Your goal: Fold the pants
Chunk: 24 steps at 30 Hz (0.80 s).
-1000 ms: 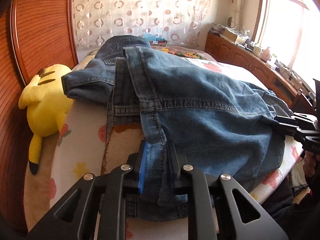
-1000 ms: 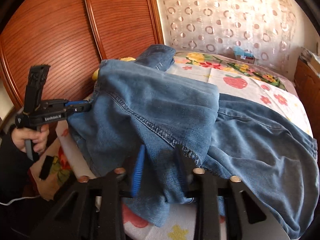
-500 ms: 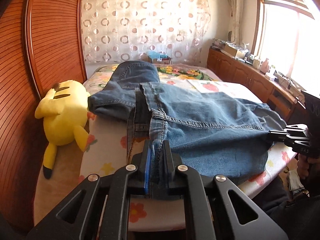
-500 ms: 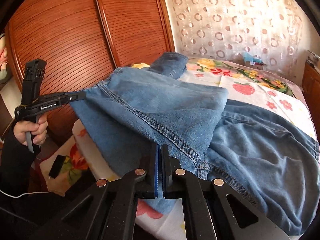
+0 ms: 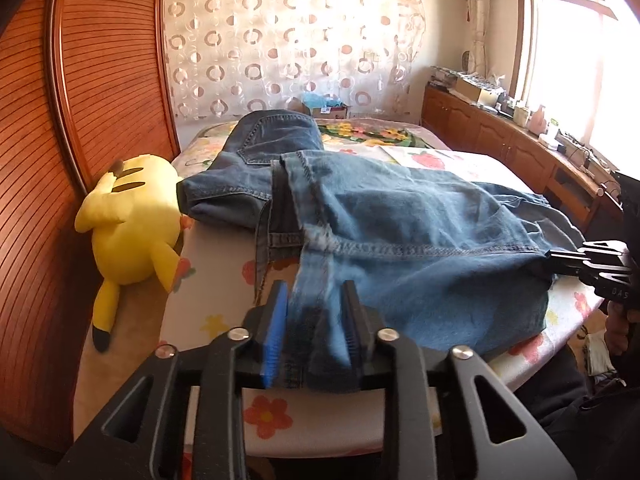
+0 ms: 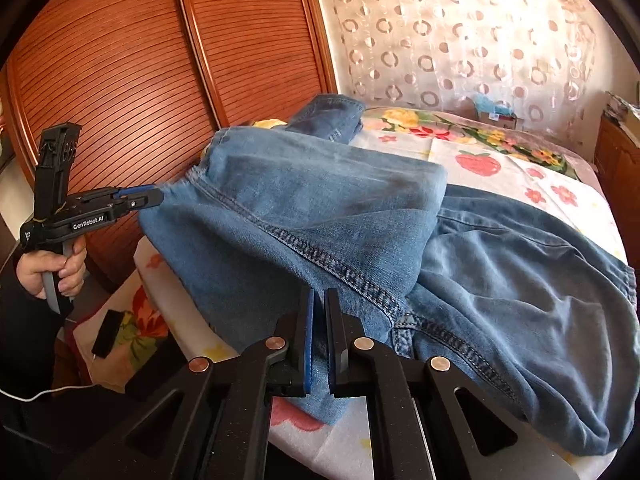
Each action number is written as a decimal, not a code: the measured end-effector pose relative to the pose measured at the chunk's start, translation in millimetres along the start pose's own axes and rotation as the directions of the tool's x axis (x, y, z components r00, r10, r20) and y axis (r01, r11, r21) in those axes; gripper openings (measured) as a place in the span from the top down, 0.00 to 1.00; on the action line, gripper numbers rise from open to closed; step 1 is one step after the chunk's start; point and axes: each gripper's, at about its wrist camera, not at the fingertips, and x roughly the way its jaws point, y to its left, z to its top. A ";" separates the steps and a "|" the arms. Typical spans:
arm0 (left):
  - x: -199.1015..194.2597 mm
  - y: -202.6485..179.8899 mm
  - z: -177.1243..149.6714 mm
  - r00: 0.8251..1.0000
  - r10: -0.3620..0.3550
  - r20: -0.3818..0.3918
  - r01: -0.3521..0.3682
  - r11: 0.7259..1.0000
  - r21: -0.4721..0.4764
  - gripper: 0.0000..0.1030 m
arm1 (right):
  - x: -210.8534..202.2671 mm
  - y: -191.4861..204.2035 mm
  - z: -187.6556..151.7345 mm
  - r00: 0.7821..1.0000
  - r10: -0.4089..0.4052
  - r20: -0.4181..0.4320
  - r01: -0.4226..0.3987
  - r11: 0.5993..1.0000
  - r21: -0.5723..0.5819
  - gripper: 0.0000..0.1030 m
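Note:
Blue denim jeans (image 5: 400, 240) lie folded over on the flowered bed; they also show in the right wrist view (image 6: 320, 220). My left gripper (image 5: 316, 300) stands at the folded edge with its jaws spread apart, and the blurred hem hangs loose between them. It also shows in the right wrist view (image 6: 156, 198) at the left corner of the fold. My right gripper (image 6: 319, 300) is closed to a narrow gap on the denim edge near the seam. It also shows in the left wrist view (image 5: 560, 258) at the right corner of the fold.
A yellow plush toy (image 5: 128, 232) lies at the bed's left edge against the wooden wardrobe (image 5: 80, 120). A low wooden cabinet (image 5: 520, 144) with clutter runs under the window on the right. The flowered bedspread (image 6: 520, 172) stretches behind the jeans.
My left gripper's jaws have opened from a closed grip and the hem is slipping loose. The fold has come down toward the bed. My right gripper stays closed on the denim.

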 end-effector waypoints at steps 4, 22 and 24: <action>-2.2 -8.7 4.3 1.000 -0.010 0.012 0.010 1.000 0.012 0.44 | -12.2 -1.8 -6.9 1.000 -0.010 0.025 0.010 1.000 0.015 0.95; 22.4 -85.4 22.3 0.994 -0.107 0.028 0.103 0.987 0.124 0.24 | -88.5 -72.0 -51.8 0.950 -0.300 0.081 0.275 0.933 0.234 0.70; 26.7 -93.9 23.3 0.993 -0.119 0.020 0.116 0.984 0.134 0.24 | -98.4 -77.6 -55.8 0.939 -0.335 0.080 0.307 0.919 0.248 0.69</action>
